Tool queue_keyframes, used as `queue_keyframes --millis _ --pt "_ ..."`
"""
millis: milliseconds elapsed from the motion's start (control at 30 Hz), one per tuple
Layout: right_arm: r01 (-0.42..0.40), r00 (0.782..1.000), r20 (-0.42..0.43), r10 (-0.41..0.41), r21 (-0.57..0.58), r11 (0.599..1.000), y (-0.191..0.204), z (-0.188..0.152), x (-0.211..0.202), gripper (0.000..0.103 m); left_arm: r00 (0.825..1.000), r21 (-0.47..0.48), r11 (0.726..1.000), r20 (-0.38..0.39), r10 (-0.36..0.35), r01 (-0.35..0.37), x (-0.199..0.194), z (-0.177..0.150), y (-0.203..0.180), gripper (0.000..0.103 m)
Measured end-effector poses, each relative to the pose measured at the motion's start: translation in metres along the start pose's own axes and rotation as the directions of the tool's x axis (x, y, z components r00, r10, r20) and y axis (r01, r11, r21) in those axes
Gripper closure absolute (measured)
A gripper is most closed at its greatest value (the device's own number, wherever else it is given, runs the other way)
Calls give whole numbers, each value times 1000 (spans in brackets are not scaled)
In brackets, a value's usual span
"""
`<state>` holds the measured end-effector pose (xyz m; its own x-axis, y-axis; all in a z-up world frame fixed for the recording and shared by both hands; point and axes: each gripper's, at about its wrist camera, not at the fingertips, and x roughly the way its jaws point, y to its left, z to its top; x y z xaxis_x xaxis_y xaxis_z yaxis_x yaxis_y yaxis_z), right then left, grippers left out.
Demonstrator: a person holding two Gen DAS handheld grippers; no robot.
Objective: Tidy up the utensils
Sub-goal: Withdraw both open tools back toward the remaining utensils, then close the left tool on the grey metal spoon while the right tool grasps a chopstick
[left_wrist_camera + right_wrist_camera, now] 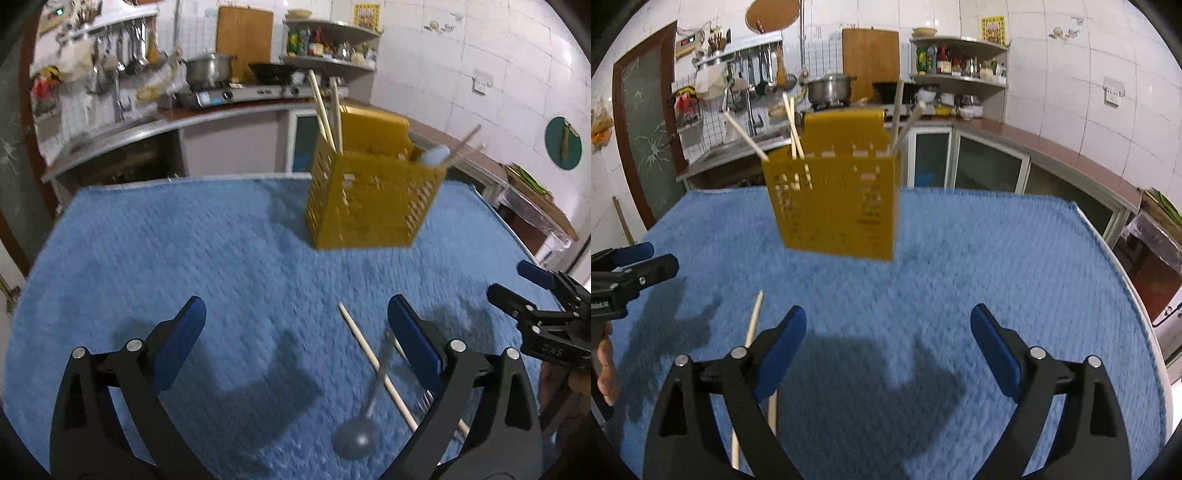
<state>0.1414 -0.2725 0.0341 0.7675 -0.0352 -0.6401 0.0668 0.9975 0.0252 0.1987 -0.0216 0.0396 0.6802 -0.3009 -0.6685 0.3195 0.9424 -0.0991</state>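
Utensil holder, yellow and slotted, holds chopsticks; both tongs gape empty.

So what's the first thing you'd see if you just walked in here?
The yellow basket standing at the far side of the blue cloth, with chopsticks poking out of its top. Nearer, a spoon and a loose chopstick lie crossed on the cloth, between the pads of the open left tool. The right tool is open too, over bare cloth.
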Motion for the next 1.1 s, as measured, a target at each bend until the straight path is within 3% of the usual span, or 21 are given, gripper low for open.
queue_keyframes --millis 167,433,600,700,800,867,967,1000,1100 --pt "33 999 -44 -31 45 998 -16 -13 13 14 998 2 999 -54 -45 45 13 -14 -8 10" --pt "72 994 -94 -61 118 990 -42 -21 32 14 981 84 990 -171 -97 113 54 -30 -50 33" --pt "95 991 -103 -83 126 987 -53 -23 37 14 969 98 987 -223 -106 131 77 -30 -68 38" --pt "102 990 -113 -87 139 985 -57 -26 40 14 962 95 987 -254 -104 132 91 -26 -76 50" --pt "106 989 -122 -88 148 983 -59 -26 42 14 963 111 987 -254 -88 120 98 -22 -85 54" --pt "107 988 -127 -89 144 984 -58 -26 42 14 965 134 985 -254 -71 108 102 -19 -91 62" --pt "98 988 -134 -81 123 988 -51 -25 42 14 968 170 982 -251 -32 77 103 -15 -95 90" --pt "94 988 -134 -78 112 989 -48 -24 41 14 966 165 983 -257 -38 83 104 -13 -94 95" --pt "74 988 -138 -63 80 994 -34 -26 39 15 961 125 987 -267 -67 104 105 -10 -85 95"
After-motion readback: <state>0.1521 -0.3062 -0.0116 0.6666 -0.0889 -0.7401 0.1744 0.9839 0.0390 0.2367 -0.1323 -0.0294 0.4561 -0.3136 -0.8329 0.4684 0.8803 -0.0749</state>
